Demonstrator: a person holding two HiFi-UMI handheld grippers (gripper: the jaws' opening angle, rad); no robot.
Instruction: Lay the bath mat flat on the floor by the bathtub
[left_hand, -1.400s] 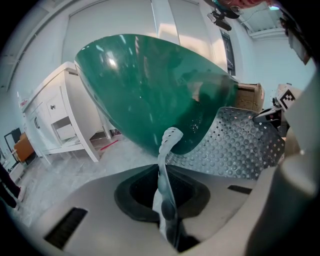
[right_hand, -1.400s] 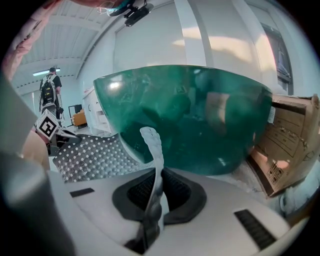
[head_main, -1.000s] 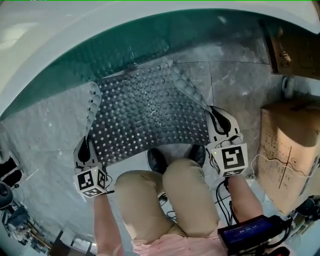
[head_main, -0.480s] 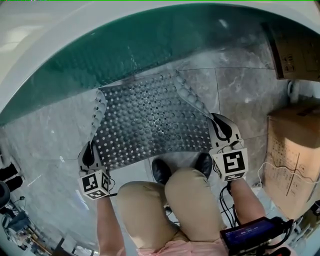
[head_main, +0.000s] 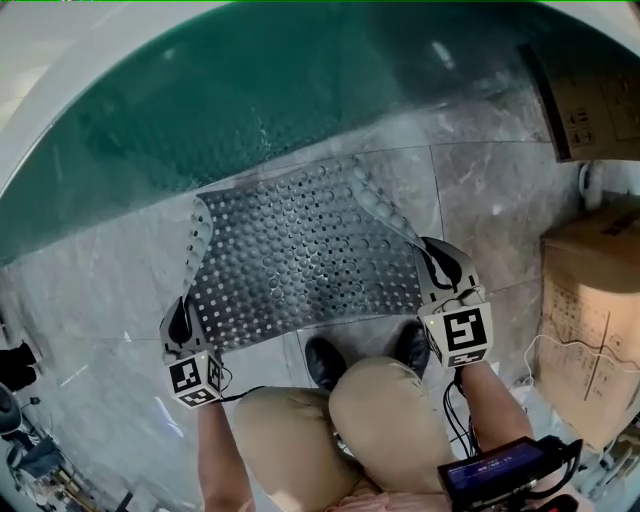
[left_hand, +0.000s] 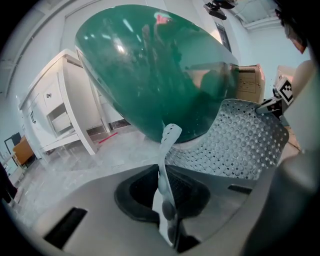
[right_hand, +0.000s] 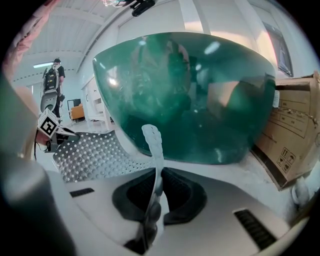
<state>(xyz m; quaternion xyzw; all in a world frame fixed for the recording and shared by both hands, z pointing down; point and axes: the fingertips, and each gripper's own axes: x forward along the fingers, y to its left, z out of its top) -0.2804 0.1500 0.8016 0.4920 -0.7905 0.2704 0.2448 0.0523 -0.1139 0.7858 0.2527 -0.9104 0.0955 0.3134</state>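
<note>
Grey bath mat (head_main: 300, 255) sits clamped in left tool (head_main: 180, 315) and right tool (head_main: 440, 262).

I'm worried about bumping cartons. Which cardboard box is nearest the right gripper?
The lighter box at the head view's right edge, level with the right gripper. The darker box lies farther off, up beside the bathtub.

head view: up on the person's head, aimed steeply down at the floor (head_main: 90, 290) beside the bathtub (head_main: 250, 90).
left gripper view: low, close, looking along its jaws at the bathtub's side; right gripper (left_hand: 263, 105) at the view's right edge.
right gripper view: pretty much the mirror; left gripper (right_hand: 67, 134) at its left edge.
shared: all three catch the bath mat (head_main: 300, 260) and bathtub.
</note>
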